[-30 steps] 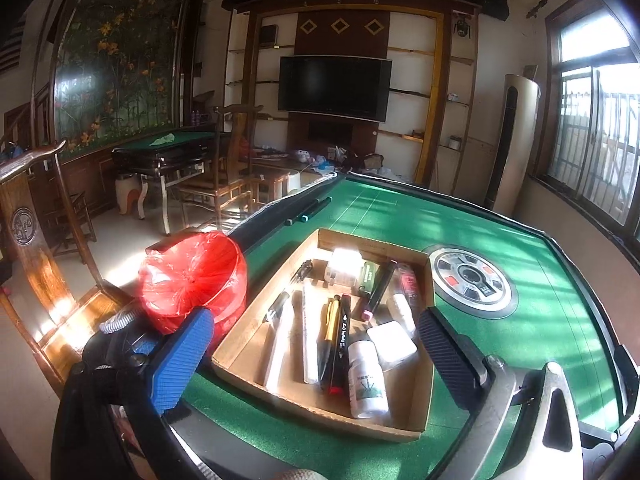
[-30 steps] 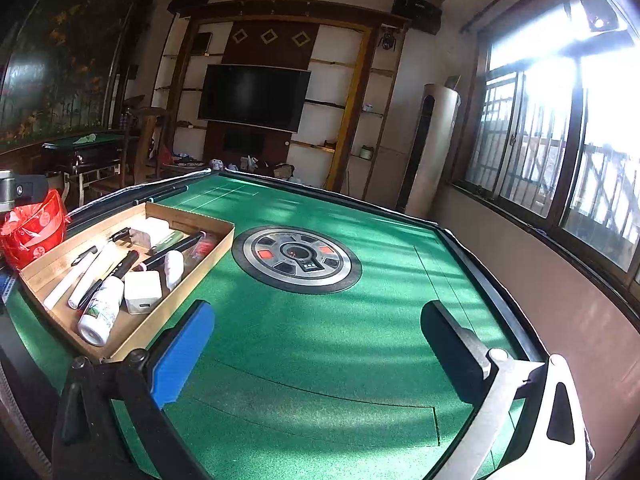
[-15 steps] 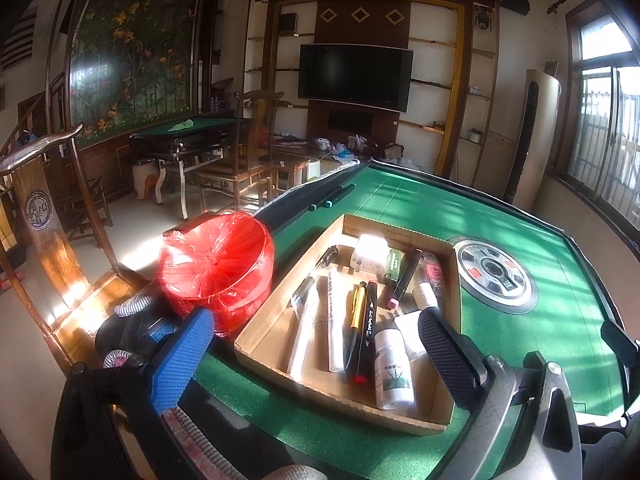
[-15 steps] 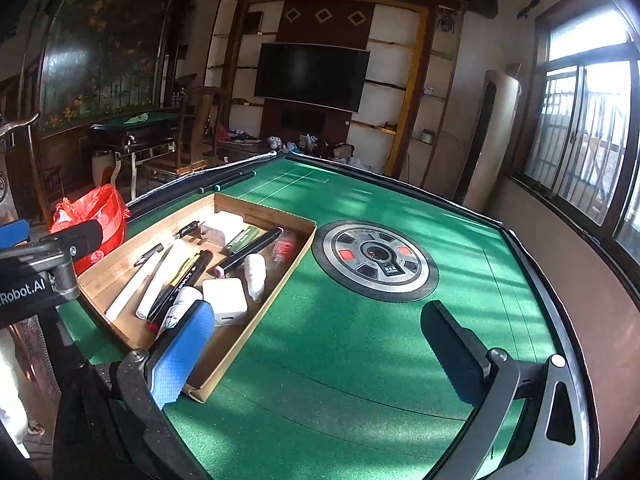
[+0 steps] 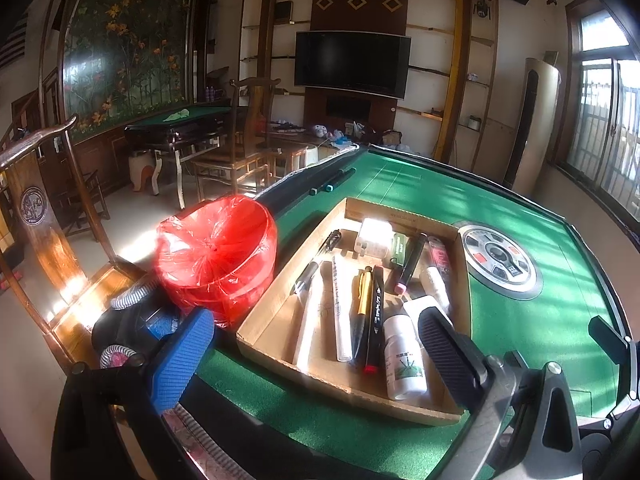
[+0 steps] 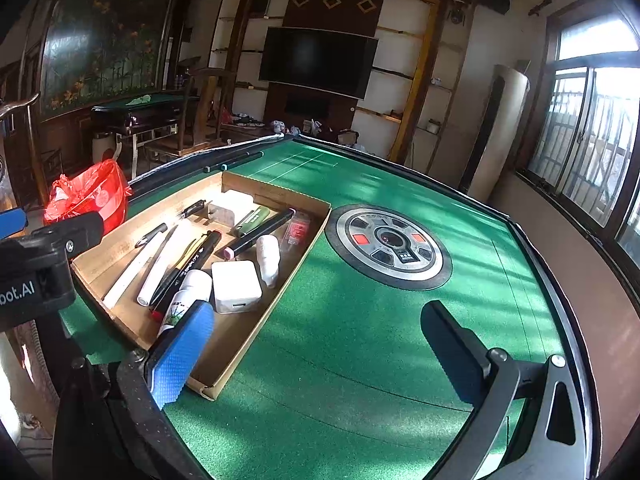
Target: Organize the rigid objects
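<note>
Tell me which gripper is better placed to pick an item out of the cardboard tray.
Left, probably. The left gripper is open with the cardboard tray and white bottle directly between its fingers. The right gripper is open too, but faces mostly bare felt beside the tray.

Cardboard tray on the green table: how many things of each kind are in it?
Pens: 2
Markers: 2
White sticks: 2
White bottles: 2
White plug blocks: 2
Green packet: 1
Pink packet: 1
Total: 12
</note>
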Demonstrator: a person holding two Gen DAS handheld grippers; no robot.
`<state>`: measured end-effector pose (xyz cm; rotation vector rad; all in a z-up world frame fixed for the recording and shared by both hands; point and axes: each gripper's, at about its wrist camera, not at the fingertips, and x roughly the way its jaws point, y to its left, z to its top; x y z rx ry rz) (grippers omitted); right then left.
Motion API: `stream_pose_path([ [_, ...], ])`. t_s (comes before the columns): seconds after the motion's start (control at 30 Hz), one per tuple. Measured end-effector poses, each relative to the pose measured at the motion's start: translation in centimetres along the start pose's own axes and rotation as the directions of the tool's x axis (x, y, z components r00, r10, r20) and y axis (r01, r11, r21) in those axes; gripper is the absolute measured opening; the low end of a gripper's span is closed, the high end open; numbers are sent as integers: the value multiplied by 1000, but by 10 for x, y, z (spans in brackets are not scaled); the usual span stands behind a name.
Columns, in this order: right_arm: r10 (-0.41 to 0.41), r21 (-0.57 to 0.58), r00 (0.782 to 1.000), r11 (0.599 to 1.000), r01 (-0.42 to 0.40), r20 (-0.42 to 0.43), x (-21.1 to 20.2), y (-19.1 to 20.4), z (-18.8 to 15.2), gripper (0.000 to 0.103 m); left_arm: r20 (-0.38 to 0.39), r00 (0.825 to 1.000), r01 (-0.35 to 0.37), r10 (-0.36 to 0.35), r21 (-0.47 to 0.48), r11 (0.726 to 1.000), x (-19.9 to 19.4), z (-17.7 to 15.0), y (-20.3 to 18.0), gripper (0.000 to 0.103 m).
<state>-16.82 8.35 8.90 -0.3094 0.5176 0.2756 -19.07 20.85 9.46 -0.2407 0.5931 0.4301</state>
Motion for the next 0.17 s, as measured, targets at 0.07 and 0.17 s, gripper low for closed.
stream_pose_path([
  [0.07,4,6,1000,1000,-4,1,1,0,1,103,-11,1000,4,-4,-13,1000,1,0,5,102],
  [0.17,14,10,1000,1000,-14,-5,3,0,2,103,-8,1000,7,-8,-12,1000,-1,4,8,102],
])
